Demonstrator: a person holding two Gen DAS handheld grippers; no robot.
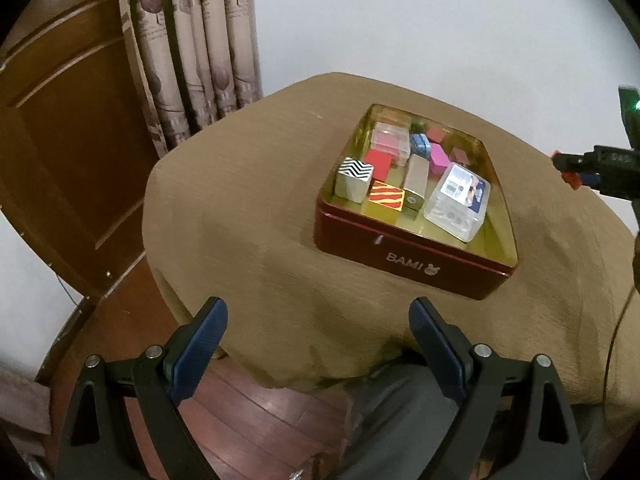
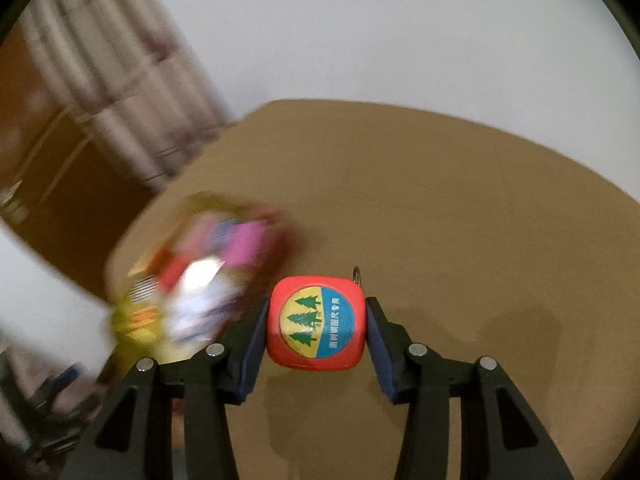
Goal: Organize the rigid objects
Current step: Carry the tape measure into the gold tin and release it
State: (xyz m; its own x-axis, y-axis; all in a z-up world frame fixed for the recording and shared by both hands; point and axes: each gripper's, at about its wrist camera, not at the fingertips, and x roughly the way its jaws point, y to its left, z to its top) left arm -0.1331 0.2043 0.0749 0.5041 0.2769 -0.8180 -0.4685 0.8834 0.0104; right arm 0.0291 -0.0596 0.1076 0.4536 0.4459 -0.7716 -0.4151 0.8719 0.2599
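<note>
Here, the right gripper [image 2: 316, 322] clamps a red tape measure [image 2: 316, 322] above the brown-covered counter [image 2: 460, 208]; left gripper [image 1: 318, 320] gapes empty near a red tin [image 1: 416, 258] of small blocks.

Ahead of the left hand-held gripper [image 1: 318, 320]: bare tan tabletop [image 1: 248, 208], unobstructed up to the red tin [image 1: 404, 256].
Tin interior: crowded with blocks and a clear plastic case [image 1: 458, 200]; open floor only along the near right wall.
Ahead and right of the right hand-held gripper [image 2: 316, 322]: bare tabletop, free passage.
To its left: the tin, blurred, close by.
</note>
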